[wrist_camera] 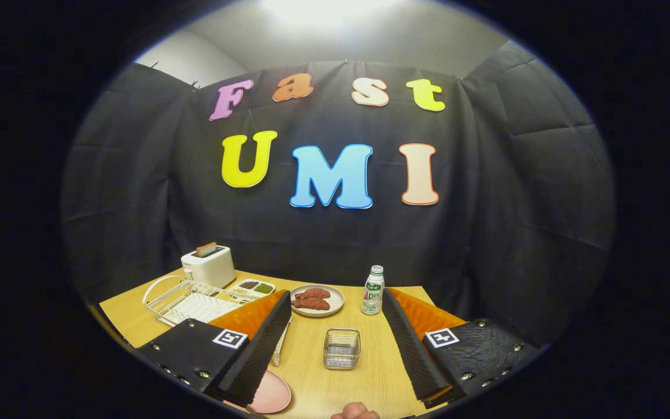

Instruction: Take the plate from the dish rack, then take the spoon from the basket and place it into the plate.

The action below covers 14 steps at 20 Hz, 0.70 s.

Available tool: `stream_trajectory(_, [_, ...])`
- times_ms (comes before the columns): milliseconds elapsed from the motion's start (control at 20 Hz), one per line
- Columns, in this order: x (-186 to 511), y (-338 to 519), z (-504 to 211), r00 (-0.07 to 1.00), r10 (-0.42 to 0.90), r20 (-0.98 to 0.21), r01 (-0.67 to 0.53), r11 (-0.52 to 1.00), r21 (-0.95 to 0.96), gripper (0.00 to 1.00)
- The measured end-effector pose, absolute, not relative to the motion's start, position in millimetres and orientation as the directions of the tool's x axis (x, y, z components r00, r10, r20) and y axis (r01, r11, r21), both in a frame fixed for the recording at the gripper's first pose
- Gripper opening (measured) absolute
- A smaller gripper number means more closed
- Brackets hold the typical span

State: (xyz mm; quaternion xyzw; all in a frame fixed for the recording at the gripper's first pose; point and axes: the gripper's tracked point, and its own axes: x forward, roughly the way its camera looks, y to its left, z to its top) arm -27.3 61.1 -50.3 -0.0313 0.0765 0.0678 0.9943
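Note:
My gripper [335, 298] is open wide above the wooden table [370, 372], with nothing between its fingers. A pink plate [274, 394] lies flat on the table beneath the base of the left finger, which hides part of it. A small wire basket [341, 349] stands between the fingers, closer in than their tips; I cannot make out what is in it. A thin white piece [280, 348] runs along the left finger's inner side; it may be the spoon. The white dish rack [186, 302] sits beyond the left finger and looks empty.
A white toaster [208, 266] with a slice in it stands behind the rack. Beside it is a small compartment dish [255, 287]. A plate of meat [317, 300] and a small bottle [373, 291] sit just ahead of the fingertips. Part of a hand [355, 412] shows nearest me.

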Motion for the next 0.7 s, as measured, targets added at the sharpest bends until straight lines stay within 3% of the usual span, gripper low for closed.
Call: stream_trajectory(700, [4.4, 3.5, -62.1, 0.994, 0.064, -0.094, -0.064, 0.998, 0.001, 0.96])
